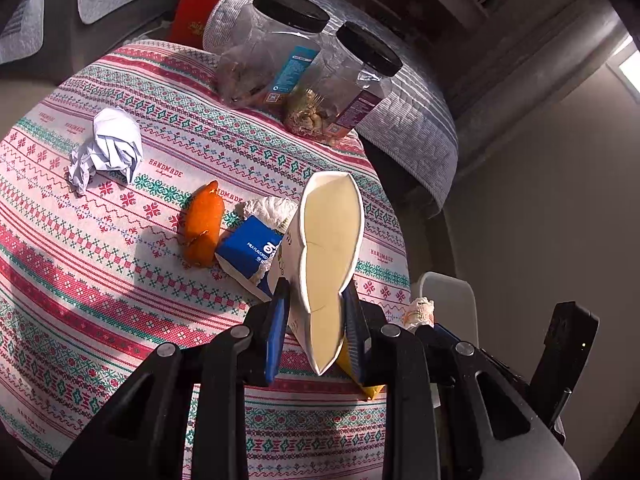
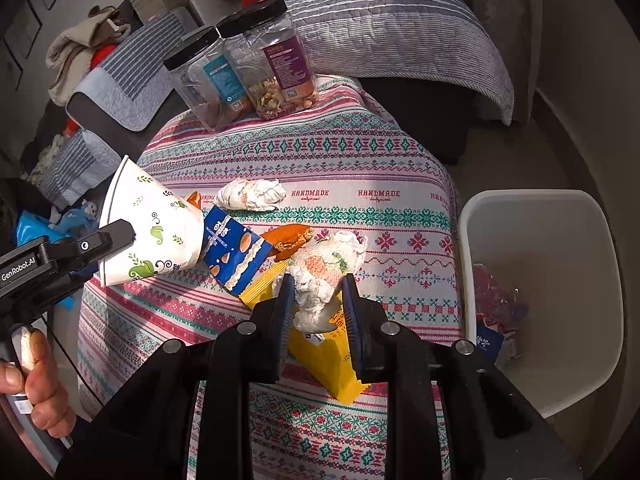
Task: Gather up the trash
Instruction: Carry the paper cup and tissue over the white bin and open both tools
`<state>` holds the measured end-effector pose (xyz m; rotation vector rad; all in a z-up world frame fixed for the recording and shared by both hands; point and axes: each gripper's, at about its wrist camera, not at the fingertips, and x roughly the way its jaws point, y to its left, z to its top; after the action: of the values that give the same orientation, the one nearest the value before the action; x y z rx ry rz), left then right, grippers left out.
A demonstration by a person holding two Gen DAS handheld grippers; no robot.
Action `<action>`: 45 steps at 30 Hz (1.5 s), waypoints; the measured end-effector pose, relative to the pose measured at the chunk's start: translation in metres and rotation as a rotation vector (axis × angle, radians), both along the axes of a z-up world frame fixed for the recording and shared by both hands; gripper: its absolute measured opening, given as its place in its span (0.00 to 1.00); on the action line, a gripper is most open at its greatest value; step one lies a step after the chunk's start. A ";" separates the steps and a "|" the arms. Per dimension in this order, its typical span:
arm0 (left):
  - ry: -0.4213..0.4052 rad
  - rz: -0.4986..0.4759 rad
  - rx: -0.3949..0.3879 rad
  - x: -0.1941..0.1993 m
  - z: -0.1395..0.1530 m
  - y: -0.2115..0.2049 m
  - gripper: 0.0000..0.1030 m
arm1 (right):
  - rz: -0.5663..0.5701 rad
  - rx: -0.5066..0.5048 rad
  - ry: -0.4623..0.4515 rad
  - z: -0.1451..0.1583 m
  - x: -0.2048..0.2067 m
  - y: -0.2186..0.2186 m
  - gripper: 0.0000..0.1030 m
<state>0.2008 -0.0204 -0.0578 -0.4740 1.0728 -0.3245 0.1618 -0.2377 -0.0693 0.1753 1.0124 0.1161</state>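
My left gripper (image 1: pixel 314 300) is shut on a squashed white paper cup (image 1: pixel 328 248), held above the patterned tablecloth (image 1: pixel 100 280); the cup also shows in the right wrist view (image 2: pixel 152 228). My right gripper (image 2: pixel 318 292) is shut on a crumpled printed tissue (image 2: pixel 324 276), also visible in the left wrist view (image 1: pixel 418 312). On the cloth lie a blue snack box (image 2: pixel 234 256), a yellow packet (image 2: pixel 332 364), orange peel (image 1: pixel 204 224), another crumpled tissue (image 2: pixel 252 194) and a crumpled white paper (image 1: pixel 108 148).
A white bin (image 2: pixel 540 300) with some wrappers inside stands on the floor right of the table. Two clear jars with black lids (image 2: pixel 240 64) stand at the table's far edge. A cushioned sofa (image 2: pixel 380 28) lies behind.
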 end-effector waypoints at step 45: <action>0.012 -0.352 -0.084 -0.028 -0.054 -0.215 0.52 | -0.516 0.121 -0.058 0.031 -0.075 -0.188 0.33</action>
<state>0.1730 -0.2354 -0.1114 -0.3601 1.1578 -0.6801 0.0872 -0.4252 -0.0381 0.5343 0.8752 -0.2869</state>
